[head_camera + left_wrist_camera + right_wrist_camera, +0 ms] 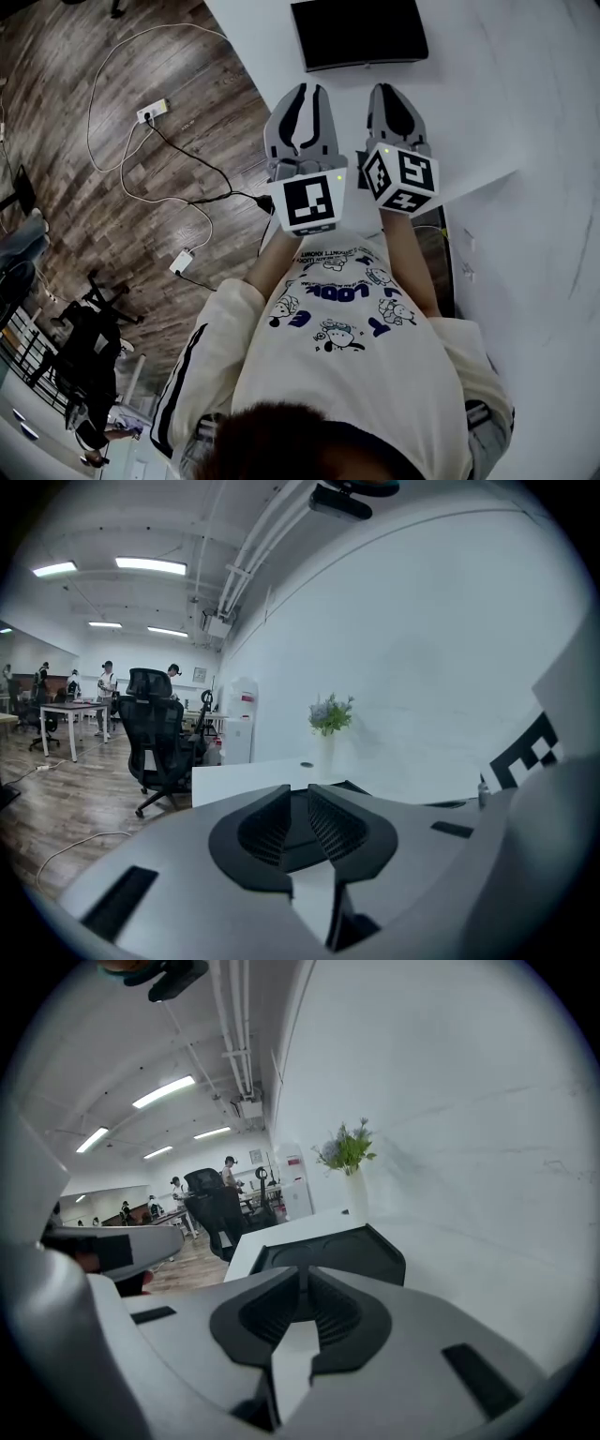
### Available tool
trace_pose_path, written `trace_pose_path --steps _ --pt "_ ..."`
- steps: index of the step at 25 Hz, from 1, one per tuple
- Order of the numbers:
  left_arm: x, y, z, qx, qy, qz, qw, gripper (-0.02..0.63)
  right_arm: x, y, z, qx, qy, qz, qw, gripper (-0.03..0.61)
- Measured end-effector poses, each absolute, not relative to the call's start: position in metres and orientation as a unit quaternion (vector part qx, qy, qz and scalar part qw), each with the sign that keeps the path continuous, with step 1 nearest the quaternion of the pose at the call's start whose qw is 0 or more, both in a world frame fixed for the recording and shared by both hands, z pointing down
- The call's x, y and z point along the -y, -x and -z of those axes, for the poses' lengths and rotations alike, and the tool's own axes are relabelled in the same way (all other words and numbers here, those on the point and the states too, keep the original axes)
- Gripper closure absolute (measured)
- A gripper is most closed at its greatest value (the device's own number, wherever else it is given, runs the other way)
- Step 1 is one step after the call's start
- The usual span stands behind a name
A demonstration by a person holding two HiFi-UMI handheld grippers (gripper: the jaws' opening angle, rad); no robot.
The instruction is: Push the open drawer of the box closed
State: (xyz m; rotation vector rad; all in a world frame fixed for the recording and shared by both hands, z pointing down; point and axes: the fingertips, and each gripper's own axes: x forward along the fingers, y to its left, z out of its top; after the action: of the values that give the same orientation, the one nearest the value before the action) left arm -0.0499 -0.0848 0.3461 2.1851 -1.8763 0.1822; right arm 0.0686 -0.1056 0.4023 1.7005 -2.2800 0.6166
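Both grippers are closed and empty: the left gripper [307,94] and right gripper [392,94] hang side by side above the white table [525,112]. We find the black box [359,33] resting on it straight ahead, long axis crosswise, squarest to the right gripper.

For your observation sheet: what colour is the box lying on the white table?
Black. The box shows best in the head view, at the top.
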Motion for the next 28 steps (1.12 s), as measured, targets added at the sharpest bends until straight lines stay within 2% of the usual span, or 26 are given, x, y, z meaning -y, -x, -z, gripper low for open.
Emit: trace_pose_path --steps 12,28 --pt "0.06 0.041 -0.293 0.649 -0.756 -0.034 0.082 0.549 0.074 -0.07 -0.323 0.794 -0.592 -0.12 0.07 0.535" --pt "0.037 0.036 -0.255 0.649 -0.76 -0.011 0.035 0.549 0.053 -0.072 -0.284 0.798 -0.594 -0.091 0.042 0.537"
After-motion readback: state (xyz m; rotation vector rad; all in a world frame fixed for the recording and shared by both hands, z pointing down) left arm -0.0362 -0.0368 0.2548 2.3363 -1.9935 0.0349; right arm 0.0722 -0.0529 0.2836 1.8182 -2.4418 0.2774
